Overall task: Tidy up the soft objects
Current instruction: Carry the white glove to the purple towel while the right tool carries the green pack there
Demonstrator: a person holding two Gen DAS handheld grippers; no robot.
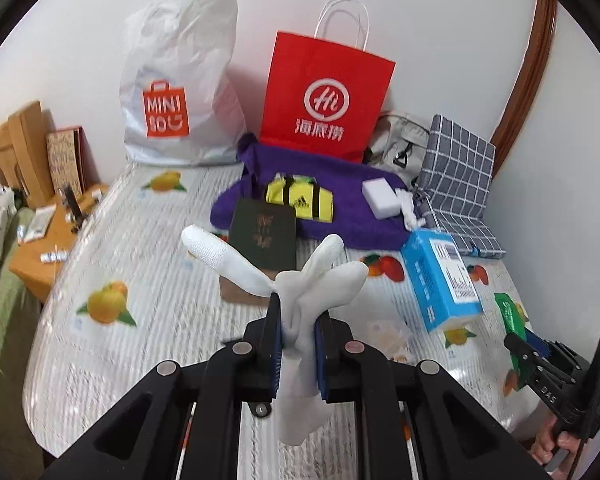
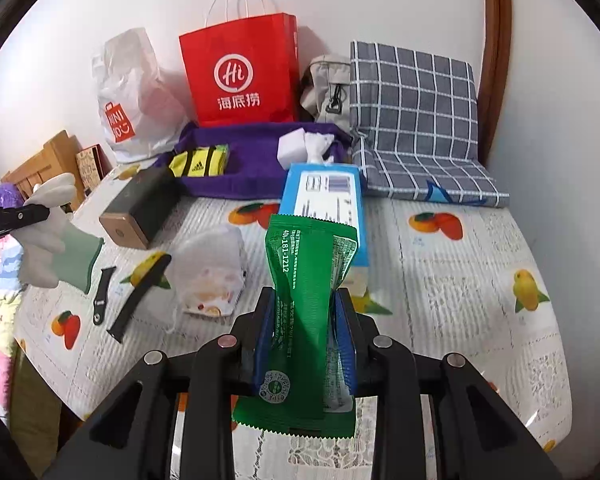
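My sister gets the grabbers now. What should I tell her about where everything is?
Left gripper: shut on the white glove, held above the table.
Right gripper: shut on the green packet, also lifted.
Already on the purple towel: yellow socks and white sponge.
Left: set both held things down; the blue tissue pack lies on the tablecloth.

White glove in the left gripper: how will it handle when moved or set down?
Probably floppy: the glove splays its fingers and droops below the left gripper that pinches it. Likely light, since a narrow pinch carries it. It should crumple on the table rather than roll.
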